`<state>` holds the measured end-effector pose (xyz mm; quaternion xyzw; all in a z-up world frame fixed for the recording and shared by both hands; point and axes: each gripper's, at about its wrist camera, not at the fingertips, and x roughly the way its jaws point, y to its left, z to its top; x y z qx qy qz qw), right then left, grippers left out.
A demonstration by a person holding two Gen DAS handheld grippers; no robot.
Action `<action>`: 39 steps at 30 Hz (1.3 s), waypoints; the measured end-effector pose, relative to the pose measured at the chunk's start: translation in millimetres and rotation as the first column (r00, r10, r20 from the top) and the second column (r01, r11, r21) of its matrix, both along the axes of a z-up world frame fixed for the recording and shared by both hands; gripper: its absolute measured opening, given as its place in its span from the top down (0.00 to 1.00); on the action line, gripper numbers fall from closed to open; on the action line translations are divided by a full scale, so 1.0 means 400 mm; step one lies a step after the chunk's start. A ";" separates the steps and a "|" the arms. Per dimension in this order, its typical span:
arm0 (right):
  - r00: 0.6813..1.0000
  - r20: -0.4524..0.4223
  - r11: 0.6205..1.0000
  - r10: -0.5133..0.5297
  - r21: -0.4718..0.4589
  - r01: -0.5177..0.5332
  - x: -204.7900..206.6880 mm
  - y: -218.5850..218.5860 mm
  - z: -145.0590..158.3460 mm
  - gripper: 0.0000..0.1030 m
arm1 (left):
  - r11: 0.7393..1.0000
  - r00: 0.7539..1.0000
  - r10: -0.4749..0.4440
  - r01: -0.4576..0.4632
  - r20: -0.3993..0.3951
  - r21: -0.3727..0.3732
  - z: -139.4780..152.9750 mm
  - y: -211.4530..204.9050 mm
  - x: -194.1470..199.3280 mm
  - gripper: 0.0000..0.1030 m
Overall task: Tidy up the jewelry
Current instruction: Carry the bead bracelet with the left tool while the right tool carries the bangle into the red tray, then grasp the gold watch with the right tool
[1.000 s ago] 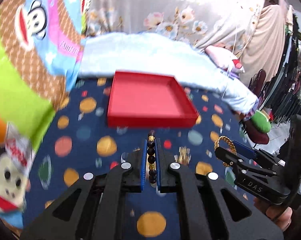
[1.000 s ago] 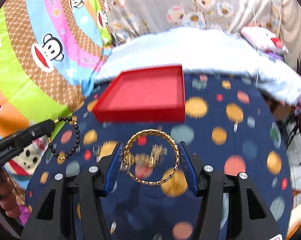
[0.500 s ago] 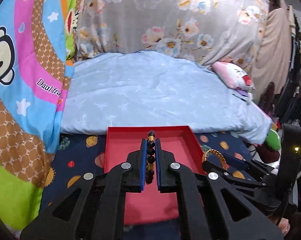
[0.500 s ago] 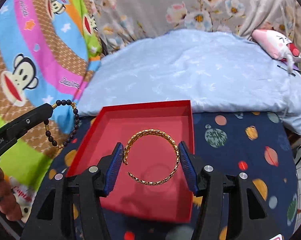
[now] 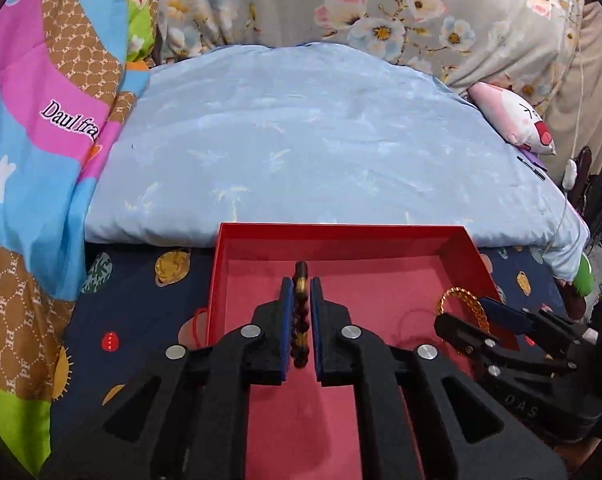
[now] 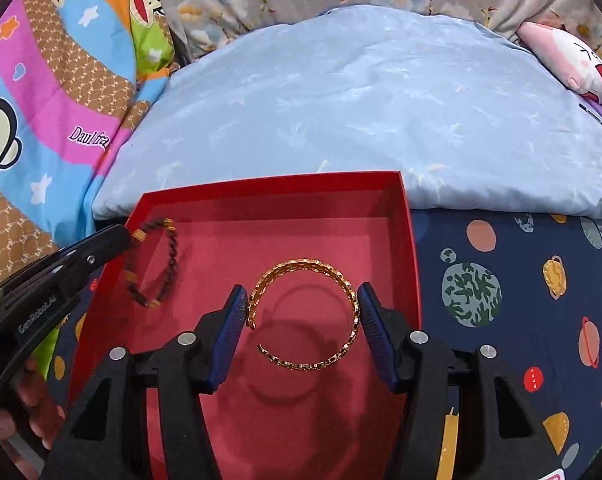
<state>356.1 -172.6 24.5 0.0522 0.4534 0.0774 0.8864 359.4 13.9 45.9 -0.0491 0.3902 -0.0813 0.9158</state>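
Note:
A shallow red box lies on the navy planet-print sheet. My left gripper hovers over the box's left half. Its jaws are opening: the dark bead bracelet still sits between the pads, with a thin gap showing. In the right wrist view the bracelet hangs blurred from the fingertips. My right gripper is shut on the open gold bangle. It holds the bangle flat above the box floor, where its shadow falls.
A pale blue pillow lies just behind the box. A bright monkey-print blanket rises at the left, a pink plush toy at the back right. Navy sheet spreads right of the box. A person's hand grips the left tool.
Both grippers travelled forward and down from above the navy sheet to over the red box, carrying their bracelets. The left pads have parted slightly and the bead bracelet now looks blurred.

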 end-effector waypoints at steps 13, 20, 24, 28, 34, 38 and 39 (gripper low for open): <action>0.975 0.221 0.999 -0.035 0.011 0.034 -0.338 -0.089 0.118 0.29 | 0.996 0.982 0.085 -0.090 0.171 0.020 0.127 0.067 -0.277 0.34; 0.985 0.173 0.999 0.018 0.043 -0.026 -0.599 -0.097 0.066 0.29 | 0.996 0.991 0.083 -0.084 0.108 0.002 0.065 0.065 -0.496 0.32; 0.992 0.120 0.995 0.040 0.082 -0.050 -0.708 -0.098 0.031 0.29 | 0.995 0.994 0.094 -0.095 0.057 0.006 0.016 0.066 -0.602 0.32; 0.995 0.084 0.994 0.060 0.084 -0.067 -0.794 -0.089 0.001 0.29 | 0.997 0.996 0.082 -0.082 0.024 -0.004 -0.014 0.066 -0.682 0.32; 0.994 0.068 0.994 0.083 0.067 -0.088 -0.829 -0.060 -0.029 0.33 | 0.999 0.999 0.038 -0.038 -0.003 0.020 -0.049 0.033 -0.761 0.32; 0.989 0.074 0.990 0.129 0.054 -0.134 -0.821 -0.036 -0.032 0.45 | 0.999 0.998 0.045 -0.045 -0.040 0.002 -0.077 0.035 -0.788 0.32; 0.987 0.077 0.988 0.142 0.051 -0.146 -0.816 -0.031 -0.031 0.48 | 0.999 0.998 0.050 -0.050 -0.044 0.003 -0.082 0.036 -0.793 0.32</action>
